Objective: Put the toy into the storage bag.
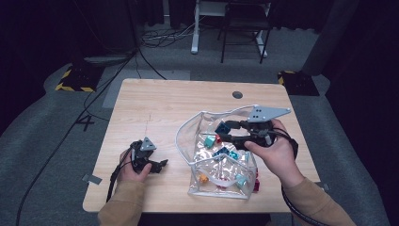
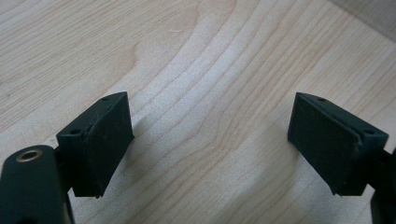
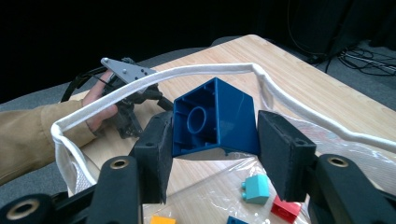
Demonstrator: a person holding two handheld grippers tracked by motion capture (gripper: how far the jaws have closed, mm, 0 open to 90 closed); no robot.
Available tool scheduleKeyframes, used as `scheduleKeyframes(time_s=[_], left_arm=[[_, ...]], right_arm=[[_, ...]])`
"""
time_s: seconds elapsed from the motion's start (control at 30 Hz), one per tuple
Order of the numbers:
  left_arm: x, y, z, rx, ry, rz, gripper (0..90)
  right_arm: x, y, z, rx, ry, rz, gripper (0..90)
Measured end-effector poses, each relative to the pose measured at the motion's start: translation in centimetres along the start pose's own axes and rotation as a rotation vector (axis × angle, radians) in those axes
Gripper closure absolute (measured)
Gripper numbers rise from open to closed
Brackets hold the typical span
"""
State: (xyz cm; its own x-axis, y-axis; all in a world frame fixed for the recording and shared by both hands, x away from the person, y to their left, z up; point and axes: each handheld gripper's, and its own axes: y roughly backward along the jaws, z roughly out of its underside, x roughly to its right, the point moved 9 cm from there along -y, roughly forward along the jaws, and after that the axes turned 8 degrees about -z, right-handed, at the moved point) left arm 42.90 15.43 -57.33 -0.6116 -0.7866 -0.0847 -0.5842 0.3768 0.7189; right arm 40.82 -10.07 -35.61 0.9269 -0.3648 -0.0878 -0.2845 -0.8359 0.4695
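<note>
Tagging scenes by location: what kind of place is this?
Probably a lab or recording studio, not a home: black curtains close it in, cables trail over grey carpet, and yellow-black hazard-striped bases flank a lone wooden table.

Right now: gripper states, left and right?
Left gripper: open, nothing between its jaws, over the bare table.
Right gripper: shut on the dark blue block, held above the clear bag.

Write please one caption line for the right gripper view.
Right hand-held gripper holding a dark blue block above the clear bag.
</note>
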Motion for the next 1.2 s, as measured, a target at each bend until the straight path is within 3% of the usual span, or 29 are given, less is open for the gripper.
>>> scheduleKeyframes(time_s=[0.47,0.87,1.03,1.2], left_arm=[[0.0,0.0,0.0,0.000,0.000,0.000,14.2],[0.0,0.0,0.0,0.000,0.000,0.000,14.2],[0.0,0.0,0.0,0.000,0.000,0.000,14.2],[0.0,0.0,0.0,0.000,0.000,0.000,14.2]], right_arm=[[-0.8,-2.3,0.7,-0.039,0.003,-0.045,48.1],[-0.4,-3.2,2.4,-0.107,-0.023,-0.053,47.3],[-0.4,-2.7,2.4,-0.080,-0.037,-0.051,39.7],[-0.4,-1.1,1.4,-0.025,-0.025,-0.030,39.3]])
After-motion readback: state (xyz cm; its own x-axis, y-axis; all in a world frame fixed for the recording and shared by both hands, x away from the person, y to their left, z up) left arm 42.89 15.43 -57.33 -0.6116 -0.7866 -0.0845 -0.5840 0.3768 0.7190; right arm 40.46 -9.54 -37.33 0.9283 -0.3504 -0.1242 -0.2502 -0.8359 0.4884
